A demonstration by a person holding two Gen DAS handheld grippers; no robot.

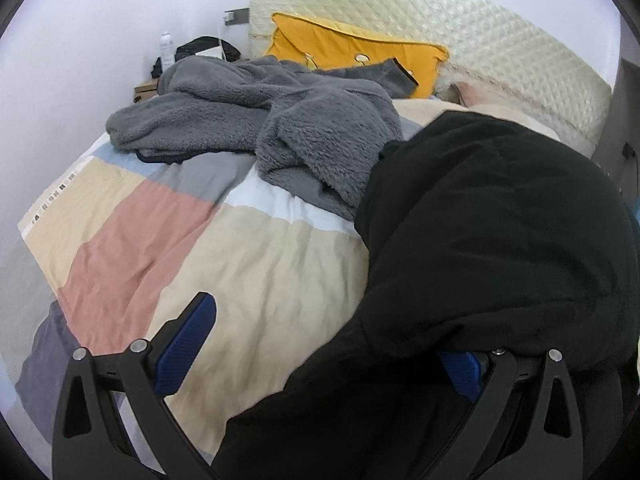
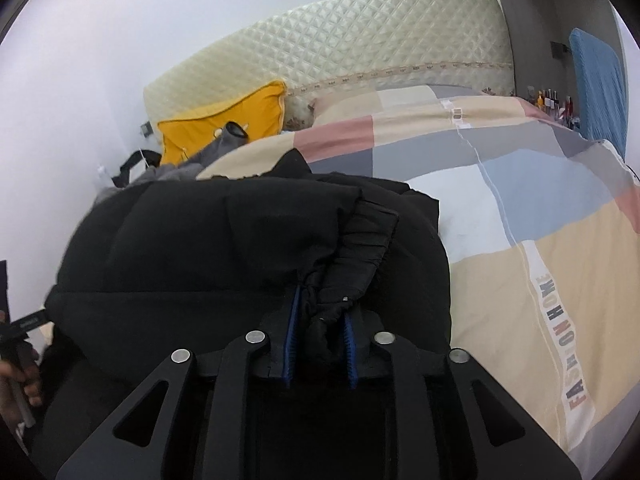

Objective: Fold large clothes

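Black jacket (image 2: pixel 248 248) lies bundled, half folded, right gripper (image 2: pixel 320 344) clamping its cuff, left gripper (image 1: pixel 320 356) spread open; grey fleece (image 1: pixel 280 120) beyond the jacket remains unfolded.

The left tongs (image 1: pixel 320 360) stand wide apart over the patchwork bed (image 1: pixel 248 264). A black jacket (image 1: pixel 488 232) drapes across their right finger; a grey fleece garment (image 1: pixel 280 120) lies crumpled farther back, before a yellow cushion (image 1: pixel 344 46).

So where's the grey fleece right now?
The grey fleece lies crumpled on the bed, upper middle of the left wrist view, before the yellow pillow, beside the black jacket.
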